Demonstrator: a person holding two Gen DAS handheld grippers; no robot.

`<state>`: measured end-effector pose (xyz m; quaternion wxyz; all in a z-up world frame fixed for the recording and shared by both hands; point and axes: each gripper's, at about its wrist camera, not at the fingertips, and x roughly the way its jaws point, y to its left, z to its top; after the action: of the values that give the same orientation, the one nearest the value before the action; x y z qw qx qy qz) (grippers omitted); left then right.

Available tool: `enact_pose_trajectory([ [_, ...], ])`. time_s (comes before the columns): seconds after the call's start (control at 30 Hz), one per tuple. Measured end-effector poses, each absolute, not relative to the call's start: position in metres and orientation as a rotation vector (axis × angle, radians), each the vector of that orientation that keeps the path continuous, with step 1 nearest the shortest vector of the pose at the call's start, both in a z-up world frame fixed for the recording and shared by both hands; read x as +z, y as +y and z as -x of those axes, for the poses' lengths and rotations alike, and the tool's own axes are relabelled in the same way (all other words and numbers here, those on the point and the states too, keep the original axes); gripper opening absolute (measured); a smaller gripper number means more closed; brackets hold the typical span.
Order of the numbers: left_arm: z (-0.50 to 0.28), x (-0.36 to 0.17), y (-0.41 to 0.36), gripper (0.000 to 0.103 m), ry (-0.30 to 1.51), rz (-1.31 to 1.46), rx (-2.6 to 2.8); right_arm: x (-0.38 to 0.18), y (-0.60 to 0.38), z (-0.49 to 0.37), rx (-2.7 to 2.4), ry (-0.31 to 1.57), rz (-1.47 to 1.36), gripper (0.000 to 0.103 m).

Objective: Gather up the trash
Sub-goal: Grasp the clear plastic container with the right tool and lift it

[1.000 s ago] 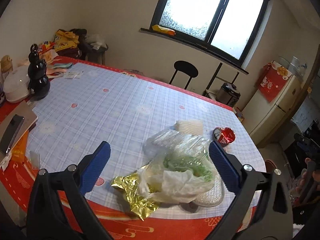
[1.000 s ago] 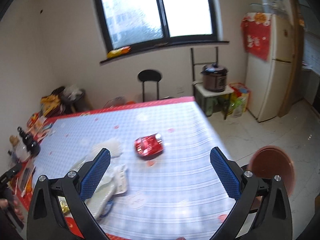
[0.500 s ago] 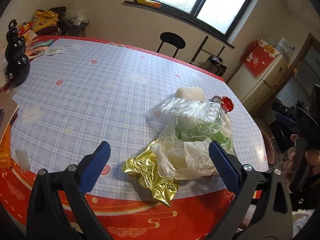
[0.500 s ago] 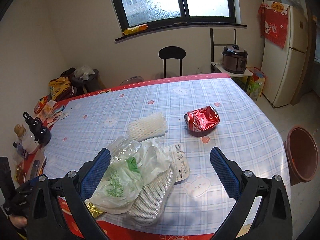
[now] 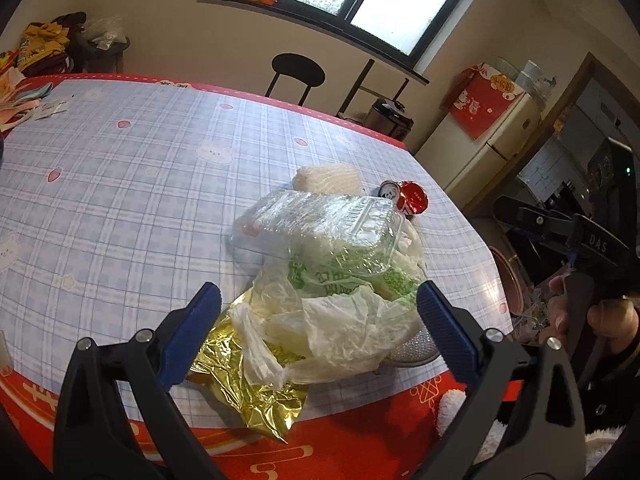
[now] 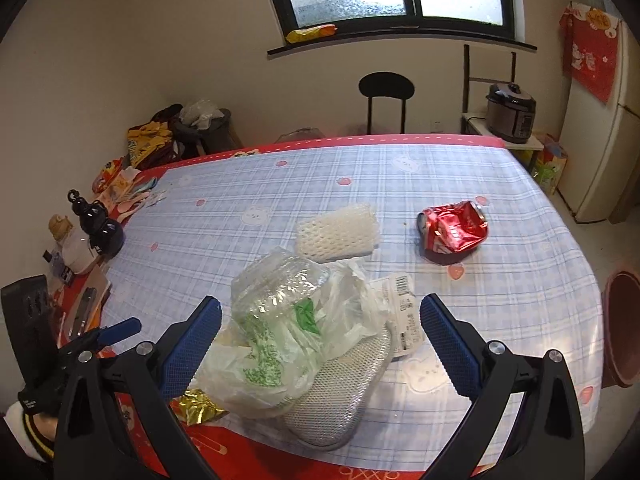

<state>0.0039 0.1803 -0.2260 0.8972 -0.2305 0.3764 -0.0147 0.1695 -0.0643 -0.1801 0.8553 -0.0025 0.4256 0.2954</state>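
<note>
A pile of trash lies near the table's front edge: a white plastic bag with green print (image 5: 344, 304) (image 6: 288, 344), a clear plastic box (image 5: 324, 220) (image 6: 280, 284) on top of it, a gold foil wrapper (image 5: 244, 384) (image 6: 198, 404), and a silvery mesh pad (image 6: 340, 396). A white foam net (image 6: 338, 230) (image 5: 326, 176) and a crushed red can (image 6: 454, 228) (image 5: 406, 196) lie farther back. My left gripper (image 5: 318, 328) is open, just before the pile. My right gripper (image 6: 320, 344) is open, above the pile's front.
A labelled wrapper (image 6: 404, 320) lies beside the bag. A black bottle (image 6: 98, 226) and small items stand at the table's left edge. A brown bin (image 6: 622, 328) stands on the floor at the right. A black chair (image 6: 386, 92) stands behind the table.
Both grippers have swung toward the trash pile and come closer to it. The right view turned left from the can to the bag. Both stayed open.
</note>
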Motion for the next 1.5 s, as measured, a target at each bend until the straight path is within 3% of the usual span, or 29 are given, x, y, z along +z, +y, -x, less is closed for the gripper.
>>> enact_pose_trajectory([
  [0.1,-0.005,-0.231,0.19,0.091,0.779,0.509,-0.021,-0.195,-0.052,-0.181,0.651,0.933,-0.009,0.09],
  [0.17,-0.004,-0.235,0.196,0.089,0.77,0.531,-0.019,-0.208,-0.042,-0.191,0.665,0.968,-0.013,0.075],
  [0.23,-0.003,-0.24,0.204,0.087,0.778,0.558,-0.007,-0.221,-0.033,-0.199,0.676,1.0,-0.033,0.068],
  [0.67,0.002,-0.254,0.209,0.085,0.814,0.556,0.006,-0.272,-0.013,-0.228,0.607,1.118,-0.238,0.067],
  [0.7,0.002,-0.256,0.208,0.085,0.819,0.557,0.002,-0.274,-0.012,-0.229,0.605,1.121,-0.244,0.066],
  [0.77,0.001,-0.259,0.205,0.084,0.827,0.56,-0.006,-0.277,-0.012,-0.231,0.61,1.13,-0.254,0.048],
  [0.97,-0.002,-0.266,0.199,0.084,0.849,0.562,-0.031,-0.268,-0.017,-0.223,0.635,1.097,-0.321,0.033],
  [1.17,-0.008,-0.262,0.189,0.085,0.843,0.538,-0.097,-0.249,-0.027,-0.213,0.699,1.051,-0.423,0.023],
  [1.5,-0.017,-0.253,0.17,0.086,0.835,0.501,-0.182,-0.229,-0.045,-0.216,0.708,1.02,-0.558,0.019],
])
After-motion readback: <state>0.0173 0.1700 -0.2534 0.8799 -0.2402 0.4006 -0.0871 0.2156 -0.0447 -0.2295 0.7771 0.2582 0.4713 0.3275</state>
